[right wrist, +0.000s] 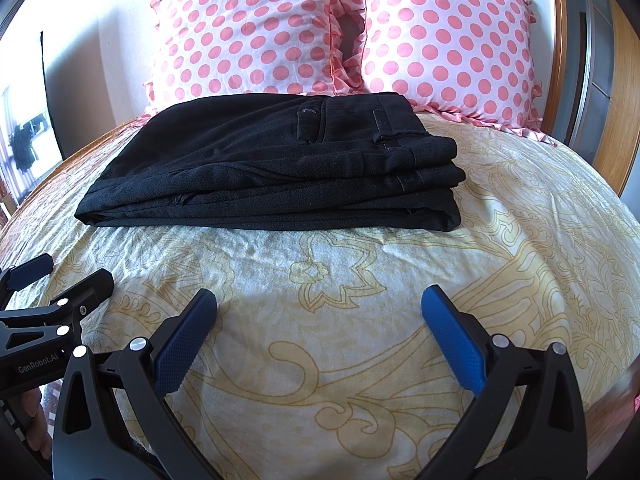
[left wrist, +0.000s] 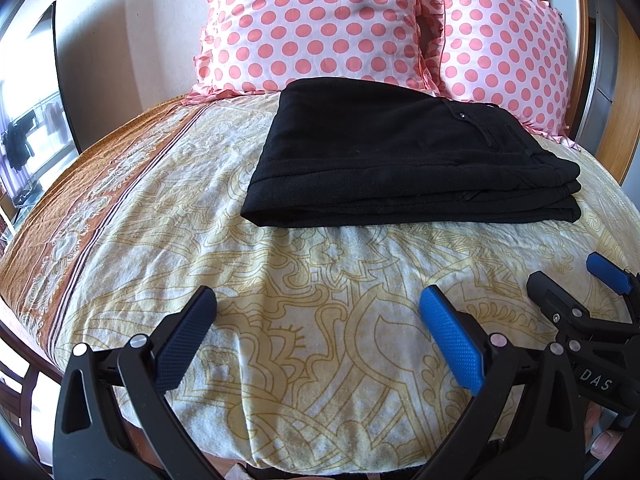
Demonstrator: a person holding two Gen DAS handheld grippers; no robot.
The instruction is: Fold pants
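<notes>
Black pants (left wrist: 400, 156) lie folded in a flat stack of layers on the bed, in front of the pillows; they also show in the right wrist view (right wrist: 272, 172), waistband and button on top. My left gripper (left wrist: 320, 308) is open and empty, well short of the pants, above the sheet. My right gripper (right wrist: 320, 308) is open and empty too, equally short of the pants. The right gripper shows at the right edge of the left wrist view (left wrist: 576, 292); the left gripper shows at the left edge of the right wrist view (right wrist: 60, 280).
The bed has a cream sheet with yellow floral pattern (left wrist: 320, 280) and an orange border (left wrist: 80, 216) at the left. Two white pillows with pink dots (left wrist: 312, 24) (right wrist: 448, 40) lean on a wooden headboard (right wrist: 560, 60). A window is at far left.
</notes>
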